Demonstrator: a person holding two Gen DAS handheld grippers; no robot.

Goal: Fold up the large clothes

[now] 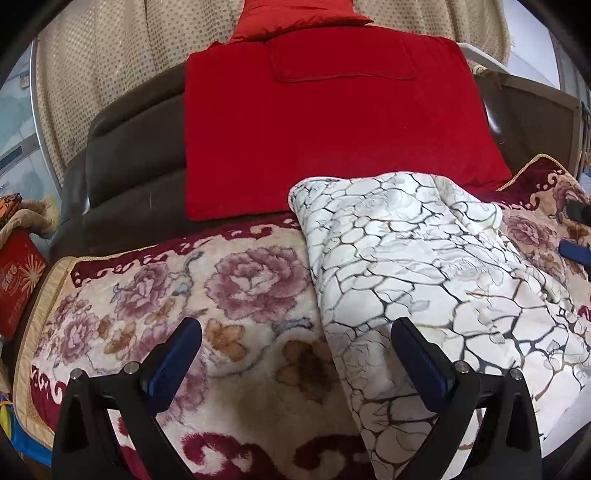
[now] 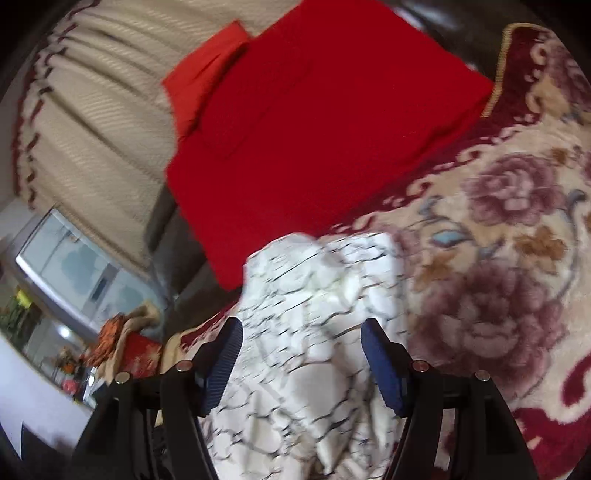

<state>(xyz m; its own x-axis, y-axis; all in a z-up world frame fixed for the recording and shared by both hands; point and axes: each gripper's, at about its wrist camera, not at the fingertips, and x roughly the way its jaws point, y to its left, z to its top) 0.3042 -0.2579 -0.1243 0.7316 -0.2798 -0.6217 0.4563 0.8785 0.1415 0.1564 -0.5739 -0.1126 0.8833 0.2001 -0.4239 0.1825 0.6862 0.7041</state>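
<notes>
- The left tool (image 1: 295, 354) is seen nearest in the left wrist view, its two blue-padded fingers (image 1: 173, 365) spread wide and released, with nothing held between them.
- The left edge of a white cloth with a dark crackle pattern (image 1: 424, 266) is crossed by the gap of that tool; the right finger is seen over the cloth, the left finger over the floral blanket (image 1: 184, 295).
- The right tool (image 2: 301, 354) is shown in the blurred right wrist view with its blue pads (image 2: 384, 369) parted on either side of the same cloth (image 2: 314, 332); the fabric lies between and beneath them, but a grip on it cannot be told from the blur.
- The cloth is laid rumpled on the right part of the blanket, one corner reaching back to touch the red cushion (image 1: 332, 129).
- The blanket, cream with mauve roses and a dark red scroll border, is spread across a dark brown leather sofa (image 1: 129, 158).
- The red cushion is propped against the sofa back, with a smaller orange-red cushion (image 1: 295, 14) behind it.
- A red box (image 1: 18, 280) is seen beside the left end of the sofa.
- Beige dotted curtains (image 1: 110, 55) are hung farthest back.
</notes>
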